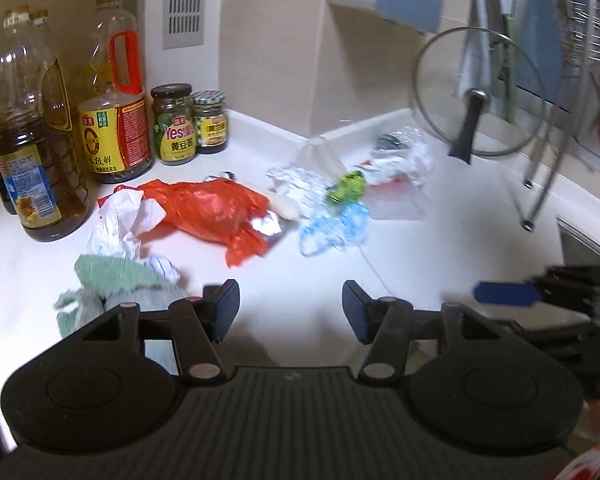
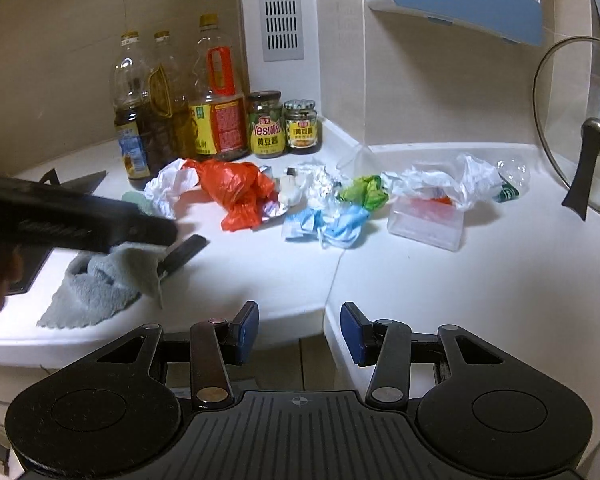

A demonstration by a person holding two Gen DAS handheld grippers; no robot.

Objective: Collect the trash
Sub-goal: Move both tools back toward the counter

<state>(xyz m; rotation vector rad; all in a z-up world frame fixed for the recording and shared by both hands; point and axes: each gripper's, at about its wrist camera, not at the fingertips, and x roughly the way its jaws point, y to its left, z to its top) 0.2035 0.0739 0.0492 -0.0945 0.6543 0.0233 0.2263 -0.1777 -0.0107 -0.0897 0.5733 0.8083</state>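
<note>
Trash lies in a row on the white counter [image 1: 440, 248]: crumpled white paper [image 1: 118, 220], an orange plastic bag [image 1: 216, 210], foil [image 1: 288, 180], a green wrapper [image 1: 348, 188], a blue wrapper [image 1: 336, 226], a white bag on a clear box [image 1: 400, 184]. The same row shows in the right wrist view, from orange bag [image 2: 236, 188] to clear box [image 2: 428, 220]. My left gripper [image 1: 290, 312] is open and empty, just short of the trash. My right gripper [image 2: 299, 334] is open and empty at the counter's front edge. The left gripper also shows in the right wrist view [image 2: 172, 248].
Oil bottles [image 1: 36, 152] and sauce jars [image 1: 174, 124] stand at the back left. A green-grey cloth [image 1: 112, 284] lies at the front left. A glass pot lid [image 1: 472, 92] leans on a rack at the right. A sink edge [image 1: 588, 244] is at the far right.
</note>
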